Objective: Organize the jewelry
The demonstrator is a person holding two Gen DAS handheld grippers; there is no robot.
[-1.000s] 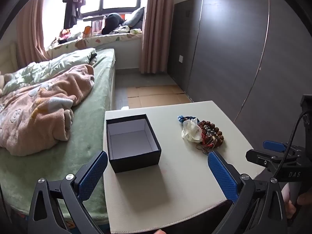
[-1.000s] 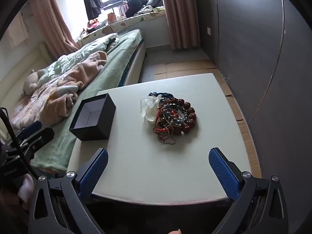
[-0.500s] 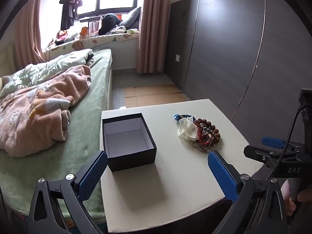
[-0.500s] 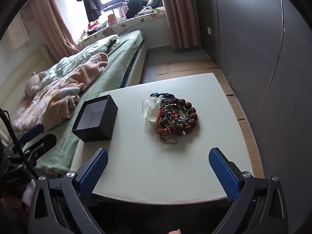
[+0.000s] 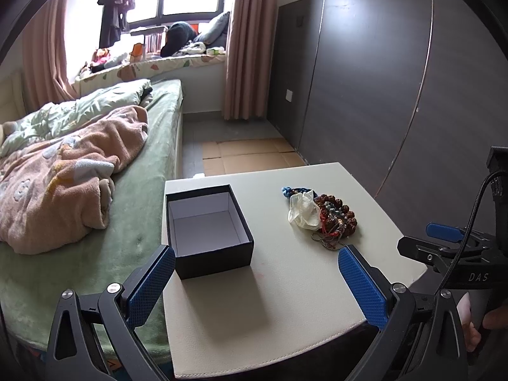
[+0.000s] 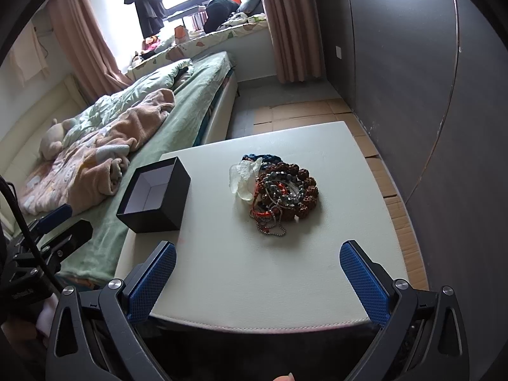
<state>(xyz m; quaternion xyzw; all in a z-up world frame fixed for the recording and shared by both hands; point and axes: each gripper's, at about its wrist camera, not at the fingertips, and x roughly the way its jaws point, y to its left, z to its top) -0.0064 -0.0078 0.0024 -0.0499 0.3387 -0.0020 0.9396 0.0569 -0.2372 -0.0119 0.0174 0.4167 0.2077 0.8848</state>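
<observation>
An open black box with a white empty inside stands on the left of a cream table; it also shows in the right wrist view. A pile of jewelry, brown bead bracelets, grey beads, red cord, a metal chain and a pale translucent piece, lies right of it, and shows in the left wrist view. My left gripper is open and empty above the table's near edge. My right gripper is open and empty, short of the pile.
A bed with green sheet and pink blanket adjoins the table's left side. A dark wardrobe wall runs along the right. Cardboard sheets cover the floor beyond the table. The table's front edge is just under my right gripper.
Both grippers have drifted slightly; the table and its objects sit a little differently in the views. Both stay open and empty. Box and jewelry have not moved.
</observation>
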